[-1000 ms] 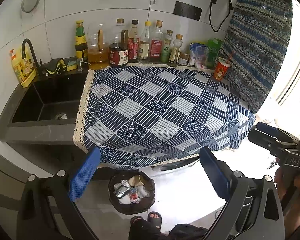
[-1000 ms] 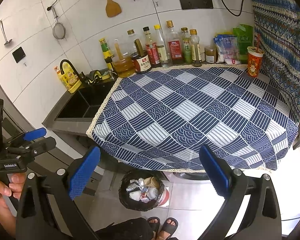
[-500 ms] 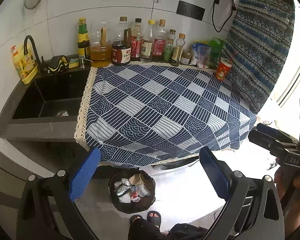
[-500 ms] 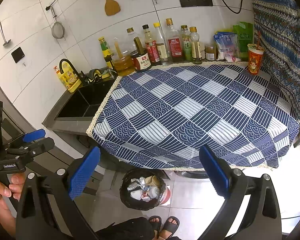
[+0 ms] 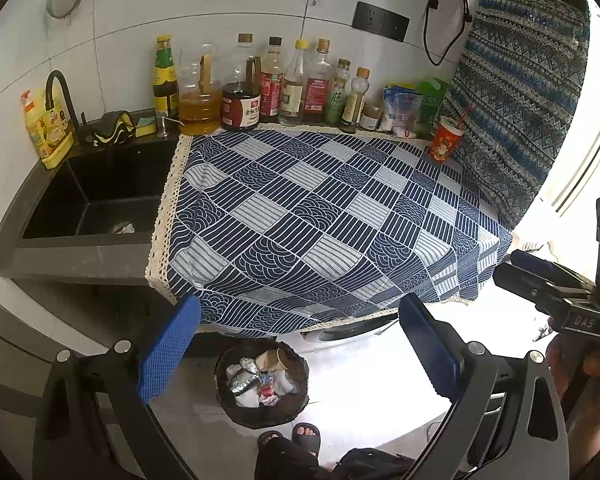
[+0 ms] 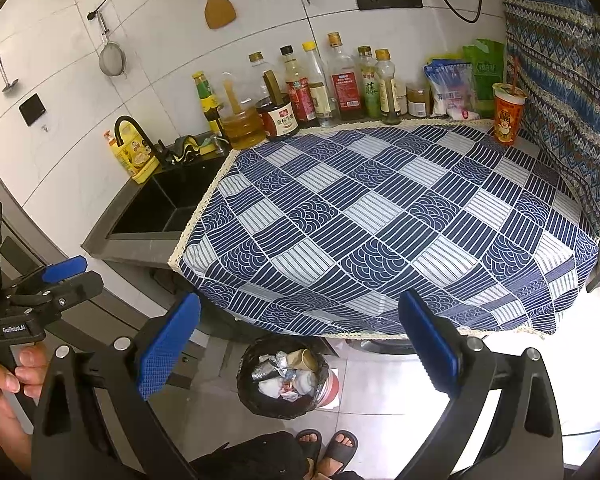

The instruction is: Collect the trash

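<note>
Below counter's front edge, trash bin sits on floor, full. We hold left gripper and right gripper spread wide, empty; both lifted slightly higher, counter view lower than before.

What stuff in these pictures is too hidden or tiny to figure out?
- Trash bin: its bottom layers are buried under the top scraps in both views.
- Red thing beside the bin: mostly behind it in the right wrist view, so what it is stays unclear.
- Sink: a pale scrap at the drain is too small to name.
- Bottle labels: print too tiny.
- Under the tablecloth: covered.
</note>
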Demonstrator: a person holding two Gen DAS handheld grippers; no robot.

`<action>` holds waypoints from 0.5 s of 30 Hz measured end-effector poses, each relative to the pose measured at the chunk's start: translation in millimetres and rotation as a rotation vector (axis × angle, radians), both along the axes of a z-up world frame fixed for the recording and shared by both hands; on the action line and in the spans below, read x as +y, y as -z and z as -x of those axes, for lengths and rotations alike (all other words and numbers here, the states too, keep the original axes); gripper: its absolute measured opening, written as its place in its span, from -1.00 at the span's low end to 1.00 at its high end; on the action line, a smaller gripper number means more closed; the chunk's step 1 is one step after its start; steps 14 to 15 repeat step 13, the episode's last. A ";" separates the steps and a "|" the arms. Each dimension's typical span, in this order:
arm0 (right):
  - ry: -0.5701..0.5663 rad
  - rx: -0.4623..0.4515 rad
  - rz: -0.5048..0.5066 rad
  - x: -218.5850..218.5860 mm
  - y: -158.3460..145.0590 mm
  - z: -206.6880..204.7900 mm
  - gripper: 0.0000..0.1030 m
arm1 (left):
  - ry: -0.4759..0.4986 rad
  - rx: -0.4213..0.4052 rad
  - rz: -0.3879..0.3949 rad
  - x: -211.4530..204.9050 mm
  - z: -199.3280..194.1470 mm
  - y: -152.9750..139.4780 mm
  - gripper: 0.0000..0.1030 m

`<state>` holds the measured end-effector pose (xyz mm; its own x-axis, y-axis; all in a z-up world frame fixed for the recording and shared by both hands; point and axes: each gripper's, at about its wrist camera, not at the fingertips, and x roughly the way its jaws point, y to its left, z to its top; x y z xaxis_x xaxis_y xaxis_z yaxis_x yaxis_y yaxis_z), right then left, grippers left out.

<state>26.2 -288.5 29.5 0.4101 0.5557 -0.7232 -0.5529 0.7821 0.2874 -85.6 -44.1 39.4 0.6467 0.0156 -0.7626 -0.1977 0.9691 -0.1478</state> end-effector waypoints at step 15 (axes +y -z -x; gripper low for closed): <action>-0.015 0.008 -0.002 6.7 2.6 -6.7 0.91 | -0.004 0.011 -0.010 -4.0 -7.8 -0.5 0.87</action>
